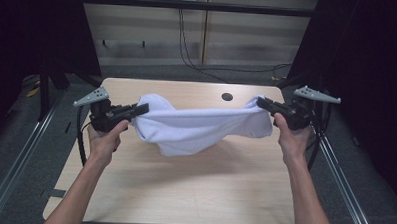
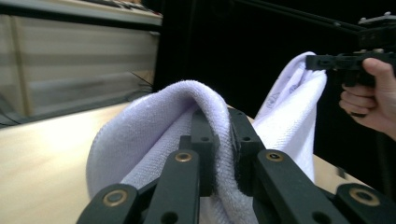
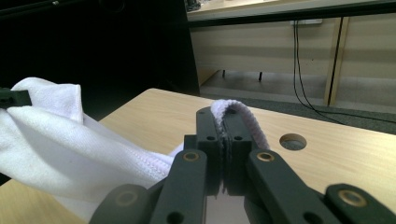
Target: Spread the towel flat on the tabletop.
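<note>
Towel: white towel (image 1: 198, 128) hangs above the middle of the table (image 1: 183, 191), strung between both grippers, its middle sagging low (whether it brushes the wood is unclear).
Left gripper (image 1: 139, 110): jaws clamped on one end of the towel, cloth bunched between them.
Right gripper (image 1: 264, 103): jaws pressed tight on the other end.
Why held so: likely to spread or straighten the cloth, each end pinched and drawn apart.
Containers: none; a round hole (image 1: 227, 97) sits near the table's far edge.
</note>
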Demonstrator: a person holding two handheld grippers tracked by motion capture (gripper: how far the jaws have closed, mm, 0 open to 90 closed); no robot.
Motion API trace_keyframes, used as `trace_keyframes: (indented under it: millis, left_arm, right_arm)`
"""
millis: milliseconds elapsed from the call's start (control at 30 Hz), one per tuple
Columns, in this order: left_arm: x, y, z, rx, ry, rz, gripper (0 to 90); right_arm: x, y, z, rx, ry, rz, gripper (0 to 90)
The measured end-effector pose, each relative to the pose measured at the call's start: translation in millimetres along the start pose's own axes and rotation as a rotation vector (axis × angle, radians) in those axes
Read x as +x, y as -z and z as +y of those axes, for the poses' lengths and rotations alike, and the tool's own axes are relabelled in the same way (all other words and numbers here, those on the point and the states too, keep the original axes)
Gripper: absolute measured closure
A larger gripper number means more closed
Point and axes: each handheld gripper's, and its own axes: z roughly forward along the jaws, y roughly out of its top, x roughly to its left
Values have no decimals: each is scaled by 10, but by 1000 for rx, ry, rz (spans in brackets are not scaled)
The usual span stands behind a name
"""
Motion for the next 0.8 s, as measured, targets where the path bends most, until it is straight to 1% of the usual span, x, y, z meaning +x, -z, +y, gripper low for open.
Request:
trace_keyframes:
  millis: [33, 67, 100, 133, 167, 200, 233, 267, 300, 333, 367, 400, 433, 467, 500, 533, 567, 600, 633, 667, 700, 733, 767, 800]
  left_arm:
    - [24, -10, 45, -4, -1, 11, 832]
    - [33, -24, 104, 3, -20, 29, 832]
    - [45, -48, 167, 10, -34, 44, 832]
    - [66, -70, 233, 20, -55, 62, 833]
    - [85, -100, 292, 23, -57, 89, 833]
    - [121, -117, 347, 21, -46, 92, 833]
    - [141, -134, 402, 11, -46, 103, 833]
    - [148, -145, 461, 13, -51, 118, 833]
    - [148, -145, 461, 13, -51, 118, 833]
    - [136, -136, 589, -7, -69, 111, 833]
    - [103, -111, 653, -28, -76, 105, 833]
    - [55, -72, 712, -50, -94, 82, 833]
    - [-11, -28, 756, -61, -118, 58, 832]
    - [-83, 16, 777, -68, -142, 43, 832]
    - [-147, 52, 764, -67, -157, 25, 832]
    - [-231, 84, 641, -66, -167, -12, 832]
    - [-231, 84, 641, -66, -167, -12, 832]
    - [-268, 81, 526, -35, -172, -28, 832]
    - [-296, 70, 381, -2, -175, -41, 832]
    - [-307, 59, 256, 26, -168, -53, 831]
    - [-323, 24, 25, 75, -134, -78, 831]
    - [-337, -1, -165, 115, -121, -87, 830]
    - [-348, -35, -357, 147, -89, -108, 828]
    - [-369, -68, -529, 190, -73, -130, 827]
  right_arm:
    - [-15, -41, 48, 3, -2, 0, 876]
    - [-23, -85, 100, -1, -1, -9, 876]
    - [-38, -135, 157, 1, -5, -6, 876]
    - [-66, -188, 213, -5, -25, 1, 877]
    - [-100, -239, 260, -14, -52, 2, 877]
    - [-139, -303, 305, -17, -82, 4, 877]
    - [-162, -367, 348, -9, -90, -12, 877]
    - [-172, -426, 395, 0, -78, -29, 877]
    - [-187, -474, 447, -4, -74, -25, 877]
    - [-201, -502, 523, -24, -72, -20, 877]
    - [-210, -507, 577, -37, -67, -12, 877]
    - [-217, -493, 648, -52, -67, -7, 877]
    - [-213, -458, 704, -77, -66, 4, 877]
    - [-203, -417, 740, -93, -45, 16, 878]
    - [-182, -369, 750, -91, -21, 17, 878]
    - [-160, -324, 723, -86, -3, 22, 879]
    - [-160, -324, 723, -86, -3, 22, 879]
    - [-136, -246, 584, -70, 19, 33, 880]
    - [-138, -203, 460, -53, 26, 35, 880]
    - [-153, -162, 310, -29, 27, 42, 880]
    - [-169, -129, 186, -9, 21, 41, 880]
    - [-209, -76, -30, 21, 15, 40, 880]
    - [-249, -32, -209, 42, -4, 45, 881]
    - [-284, 4, -377, 68, -15, 41, 881]
